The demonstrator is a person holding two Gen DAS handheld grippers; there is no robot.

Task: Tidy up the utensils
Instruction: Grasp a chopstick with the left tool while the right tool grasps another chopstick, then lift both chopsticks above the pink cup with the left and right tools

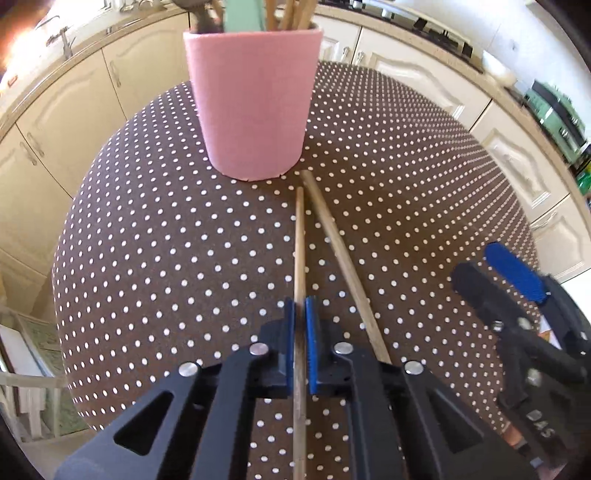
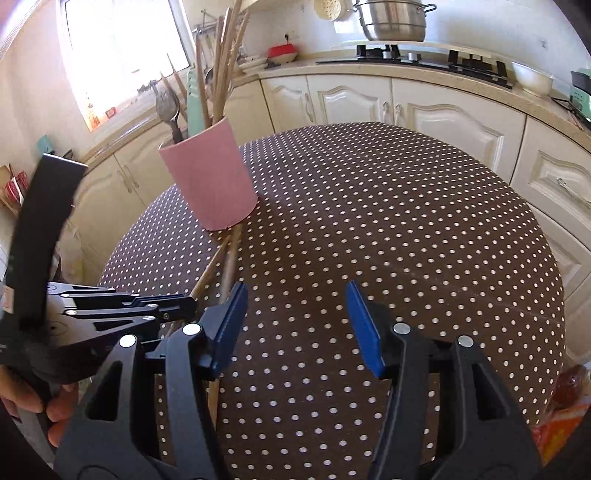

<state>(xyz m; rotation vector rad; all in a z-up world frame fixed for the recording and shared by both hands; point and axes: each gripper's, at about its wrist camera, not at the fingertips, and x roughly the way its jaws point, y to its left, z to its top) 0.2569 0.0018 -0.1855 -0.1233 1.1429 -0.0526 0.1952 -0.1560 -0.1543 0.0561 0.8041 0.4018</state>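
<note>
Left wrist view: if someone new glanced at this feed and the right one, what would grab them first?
Probably the pink utensil holder at the far side of the polka-dot tablecloth, bristling with wooden sticks and a mint-green handle. Next, the left gripper shut on one wooden chopstick, with a second chopstick lying loose beside it. The right gripper stands open over bare cloth.

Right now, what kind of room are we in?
A home kitchen, most likely: a gas stove with a steel pot, cream cabinets below, and a pink cup holding utensils.
</note>
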